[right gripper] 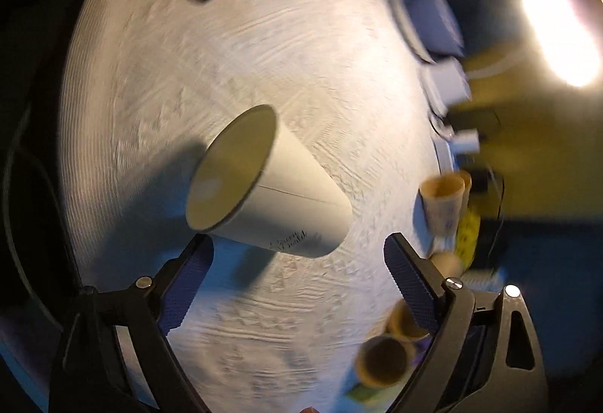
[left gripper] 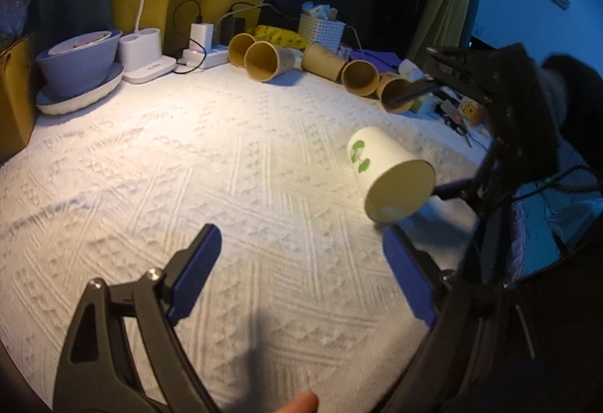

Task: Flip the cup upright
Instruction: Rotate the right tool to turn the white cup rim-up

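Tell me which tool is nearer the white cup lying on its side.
Right. The right tool is open, right at the white cup, which lies just ahead between its fingers. The left tool, also open, sits farther back, cup ahead to its right.

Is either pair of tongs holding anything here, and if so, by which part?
Nothing is held. Both the left tongs and right tongs are open; the white cup lies free.

Small dark print on the cup (right gripper: 264,194) is too blurred to read.
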The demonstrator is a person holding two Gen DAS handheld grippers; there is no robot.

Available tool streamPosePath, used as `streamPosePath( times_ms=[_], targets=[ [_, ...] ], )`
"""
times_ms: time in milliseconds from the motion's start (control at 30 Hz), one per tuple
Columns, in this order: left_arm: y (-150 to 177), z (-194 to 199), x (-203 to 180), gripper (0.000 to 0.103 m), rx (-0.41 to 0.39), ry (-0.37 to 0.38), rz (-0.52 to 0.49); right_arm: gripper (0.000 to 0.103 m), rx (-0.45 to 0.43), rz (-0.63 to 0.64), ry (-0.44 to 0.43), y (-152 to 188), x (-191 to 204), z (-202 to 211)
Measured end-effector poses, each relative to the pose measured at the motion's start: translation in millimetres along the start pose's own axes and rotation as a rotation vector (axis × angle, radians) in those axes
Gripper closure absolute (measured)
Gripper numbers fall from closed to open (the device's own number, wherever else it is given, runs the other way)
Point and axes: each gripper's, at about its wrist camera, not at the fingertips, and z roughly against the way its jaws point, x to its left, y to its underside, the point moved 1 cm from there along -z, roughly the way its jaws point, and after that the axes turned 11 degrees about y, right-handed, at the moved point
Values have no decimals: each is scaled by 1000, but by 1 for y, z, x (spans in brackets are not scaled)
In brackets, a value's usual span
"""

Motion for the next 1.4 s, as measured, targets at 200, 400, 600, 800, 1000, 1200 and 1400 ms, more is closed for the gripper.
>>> streamPosePath(
  times_ms=[200,400,600,800,1000,1200,1400],
  targets=[
    [8,4,6,14,2,36,43,16,-2,249,-29,-19,8,-5],
    [15,7,12,14,9,56,72,26,28,423,-96,-35,24,-13],
    [17,10,15,14,-4,79,86,28,23,507,-111,-43,29,-19],
    [17,12,16,14,-17,91,104,30,26,509,-112,-48,27,-16],
    [17,12,18,14,-22,101,114,31,16,417,-110,-48,14,-19],
    [15,13,20,14,-29,71,126,31,-44,102,-69,-45,-24,-15],
    [1,13,12,14,-47,17,98,31,-111,-377,-39,-16,-62,-15]
  ],
)
